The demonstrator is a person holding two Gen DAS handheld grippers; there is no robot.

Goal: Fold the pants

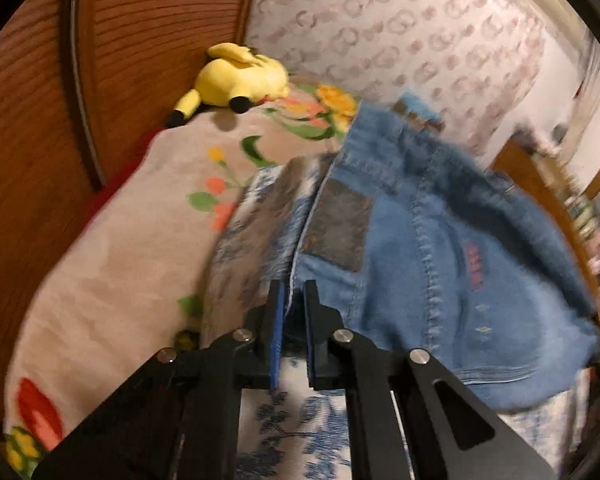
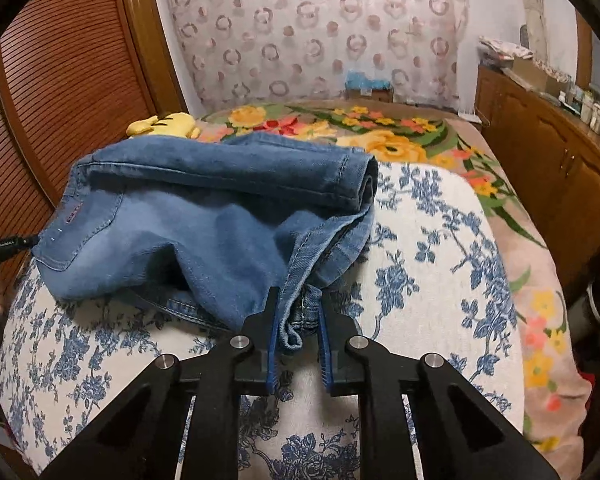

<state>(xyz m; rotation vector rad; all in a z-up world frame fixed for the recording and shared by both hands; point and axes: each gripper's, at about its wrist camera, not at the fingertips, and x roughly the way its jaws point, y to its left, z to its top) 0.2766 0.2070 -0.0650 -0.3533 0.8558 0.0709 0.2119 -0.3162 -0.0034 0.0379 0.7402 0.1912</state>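
Blue denim pants (image 2: 188,220) lie bunched and partly folded on a white cloth with blue flowers (image 2: 420,264). In the right wrist view my right gripper (image 2: 298,304) is shut on a hem edge of the pants near the cloth's front. In the left wrist view my left gripper (image 1: 296,292) is shut on the waistband edge of the pants (image 1: 440,260), next to a dark leather patch (image 1: 338,228), and holds that part lifted. The left view is blurred by motion.
A yellow plush toy (image 1: 236,76) lies at the bed's far left corner by the brown slatted headboard (image 1: 28,160). A flowered beige blanket (image 2: 540,300) covers the bed. A wooden cabinet (image 2: 548,152) with several jars stands on the right.
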